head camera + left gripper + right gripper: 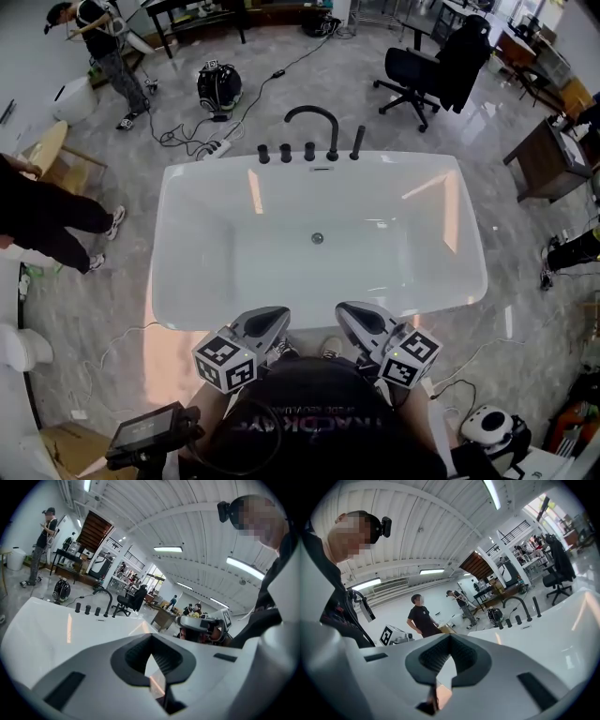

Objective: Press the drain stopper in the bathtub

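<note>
The white bathtub (pixel 187 281) fills the middle of the head view. Its small round metal drain stopper (pixel 317 238) sits in the tub floor, untouched. A black arched faucet (pixel 314 117) with several black knobs stands on the far rim. My left gripper (pixel 267 322) and right gripper (pixel 354 317) are held close to my chest, just short of the near rim and well back from the stopper. Both are shut with nothing between the jaws. The left gripper (pixel 151 641) view looks across the tub rim (pixel 51 620) to the faucet (pixel 105 599). The right gripper (pixel 450 639) view shows the faucet (pixel 514 604) too.
A black office chair (pixel 436 70) stands beyond the tub at the right, and a dark wooden table (pixel 548 159) further right. A black round machine (pixel 218 86) and a power strip with cables (pixel 211 148) lie behind the faucet. One person (pixel 103 42) stands far left, another (pixel 42 216) nearer.
</note>
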Action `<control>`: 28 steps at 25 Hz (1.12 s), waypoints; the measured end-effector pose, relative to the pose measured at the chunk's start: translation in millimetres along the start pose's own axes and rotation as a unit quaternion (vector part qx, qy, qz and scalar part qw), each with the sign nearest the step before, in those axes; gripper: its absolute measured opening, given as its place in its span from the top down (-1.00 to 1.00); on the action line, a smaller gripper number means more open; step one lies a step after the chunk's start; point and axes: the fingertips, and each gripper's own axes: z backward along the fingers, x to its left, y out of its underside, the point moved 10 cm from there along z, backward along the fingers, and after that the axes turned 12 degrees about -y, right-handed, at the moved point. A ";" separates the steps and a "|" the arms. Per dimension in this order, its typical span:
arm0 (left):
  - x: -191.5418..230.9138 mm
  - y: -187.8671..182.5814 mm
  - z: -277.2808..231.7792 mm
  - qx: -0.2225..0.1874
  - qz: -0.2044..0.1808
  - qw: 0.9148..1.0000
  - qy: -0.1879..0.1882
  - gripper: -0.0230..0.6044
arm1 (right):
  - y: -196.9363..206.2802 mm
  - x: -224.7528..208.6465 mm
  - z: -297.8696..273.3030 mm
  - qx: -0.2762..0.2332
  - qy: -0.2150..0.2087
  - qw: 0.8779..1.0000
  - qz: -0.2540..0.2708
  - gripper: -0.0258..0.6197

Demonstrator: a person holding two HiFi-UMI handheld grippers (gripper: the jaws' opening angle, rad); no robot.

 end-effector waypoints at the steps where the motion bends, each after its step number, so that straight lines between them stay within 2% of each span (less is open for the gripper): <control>1: 4.6 -2.2 1.0 0.001 0.000 1.000 0.002 0.90 | -1.0 -0.1 -5.0 0.000 0.003 1.000 -0.002 0.87; 6: 39.4 -10.7 9.3 0.007 0.010 1.000 0.003 0.90 | -4.7 1.6 -46.5 0.016 0.007 1.000 -0.001 0.87; 15: 67.0 -6.5 11.4 0.013 0.027 0.999 0.015 0.90 | 2.7 4.2 -75.2 0.034 0.016 0.999 -0.006 0.87; 22: 74.0 -6.1 11.7 0.005 0.037 0.999 0.015 0.90 | -4.9 1.5 -89.1 0.060 0.011 0.998 0.003 0.87; 28: 65.6 -0.7 1.4 -0.015 0.047 0.999 -0.003 0.90 | -9.0 -10.4 -80.0 0.088 0.000 0.996 0.013 0.87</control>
